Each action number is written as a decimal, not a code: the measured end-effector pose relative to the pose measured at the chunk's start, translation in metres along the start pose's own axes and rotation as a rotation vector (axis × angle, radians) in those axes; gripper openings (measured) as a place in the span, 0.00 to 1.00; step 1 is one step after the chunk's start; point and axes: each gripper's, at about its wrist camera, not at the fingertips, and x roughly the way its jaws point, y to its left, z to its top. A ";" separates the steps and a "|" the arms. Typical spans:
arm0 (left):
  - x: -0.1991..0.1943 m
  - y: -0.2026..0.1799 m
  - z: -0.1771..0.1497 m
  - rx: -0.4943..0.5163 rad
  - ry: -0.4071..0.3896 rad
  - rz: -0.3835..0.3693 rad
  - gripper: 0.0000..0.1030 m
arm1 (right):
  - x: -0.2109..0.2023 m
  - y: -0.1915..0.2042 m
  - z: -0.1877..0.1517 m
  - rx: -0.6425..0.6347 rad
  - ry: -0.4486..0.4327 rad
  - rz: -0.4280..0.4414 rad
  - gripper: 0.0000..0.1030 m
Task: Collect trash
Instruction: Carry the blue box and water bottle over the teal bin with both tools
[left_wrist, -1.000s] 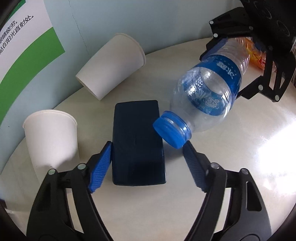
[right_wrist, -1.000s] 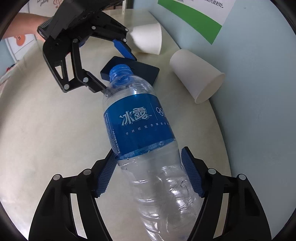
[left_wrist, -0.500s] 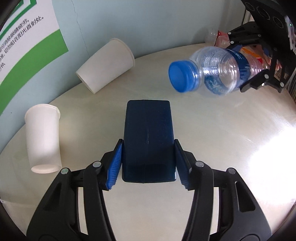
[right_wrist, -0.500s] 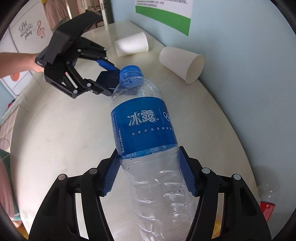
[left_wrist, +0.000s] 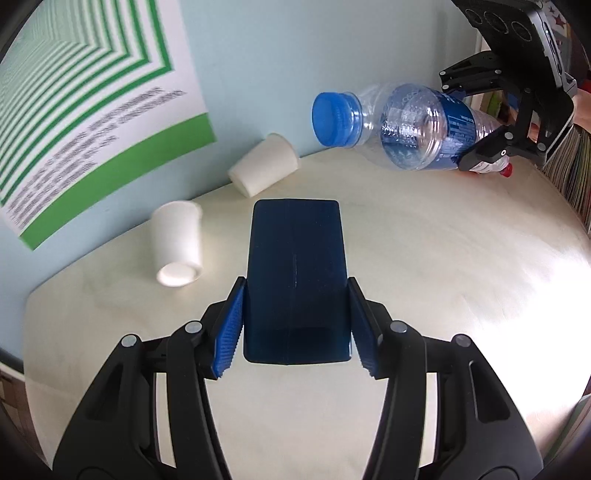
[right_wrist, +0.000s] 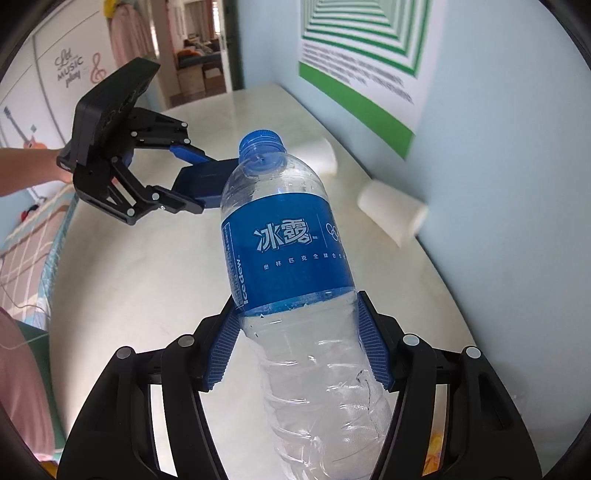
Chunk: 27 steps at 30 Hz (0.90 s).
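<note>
My left gripper (left_wrist: 295, 328) is shut on a dark blue box (left_wrist: 295, 273) and holds it above the pale round table (left_wrist: 443, 266). It also shows in the right wrist view (right_wrist: 192, 181) with the box (right_wrist: 201, 181). My right gripper (right_wrist: 299, 347) is shut on a clear plastic bottle (right_wrist: 295, 258) with a blue label and blue cap, held up in the air. In the left wrist view the bottle (left_wrist: 399, 125) hangs at the upper right in the right gripper (left_wrist: 491, 122). Two white paper cups lie on their sides near the wall (left_wrist: 264, 164) (left_wrist: 177, 243).
A green and white poster (left_wrist: 85, 110) hangs on the light blue wall behind the table. Another small bottle with a red cap (left_wrist: 495, 168) lies at the table's far right edge. A person's arm (right_wrist: 29, 173) holds the left gripper.
My left gripper closed on the blue box and lifted it off the table. My right gripper raised the bottle higher and further away from the left one.
</note>
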 end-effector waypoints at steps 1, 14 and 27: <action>-0.011 0.003 -0.007 -0.011 -0.005 0.020 0.49 | -0.001 0.011 0.008 -0.018 -0.004 0.008 0.60; -0.187 0.057 -0.203 -0.310 0.017 0.308 0.49 | 0.038 0.204 0.133 -0.365 -0.013 0.204 0.60; -0.355 0.022 -0.459 -0.775 0.200 0.623 0.49 | 0.114 0.481 0.212 -0.740 0.032 0.552 0.60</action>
